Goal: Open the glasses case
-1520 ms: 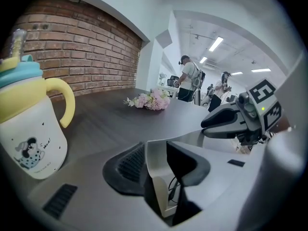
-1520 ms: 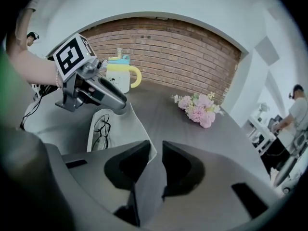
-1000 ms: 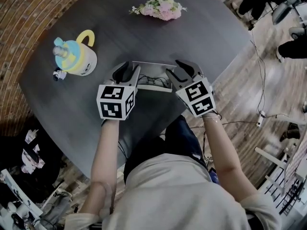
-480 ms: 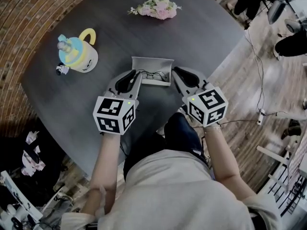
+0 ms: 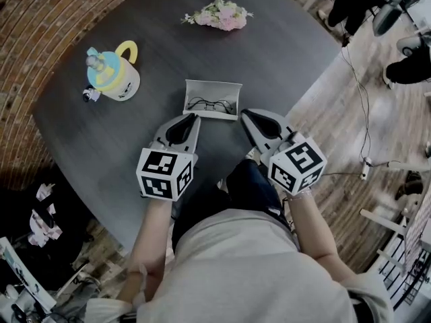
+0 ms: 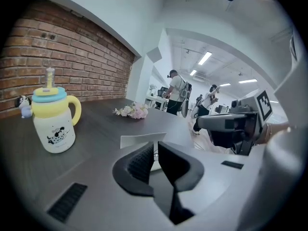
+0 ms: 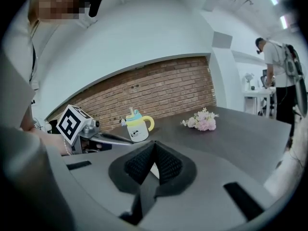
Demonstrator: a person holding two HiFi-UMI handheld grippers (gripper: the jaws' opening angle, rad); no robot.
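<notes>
The white glasses case (image 5: 213,100) lies open on the dark table (image 5: 283,52), lid raised at its far side, with dark-framed glasses (image 5: 211,104) inside. My left gripper (image 5: 193,118) hangs just in front of the case's left end, jaws shut and empty. My right gripper (image 5: 244,114) is by the case's right front corner, also shut on nothing. Neither touches the case. In the left gripper view the closed jaws (image 6: 155,147) point at the case lid (image 6: 142,139). In the right gripper view the shut jaws (image 7: 154,145) hide most of the case.
A yellow-and-blue lidded cup (image 5: 113,77) stands on the left of the table, with a tiny figurine (image 5: 89,95) beside it. A pink flower bunch (image 5: 222,13) lies at the far edge. The table's edge runs down the right, with wooden floor and cables (image 5: 367,113) beyond.
Both grippers have drawn back from the ends of the case toward the person and their jaws have closed. The case stays open on the table.
</notes>
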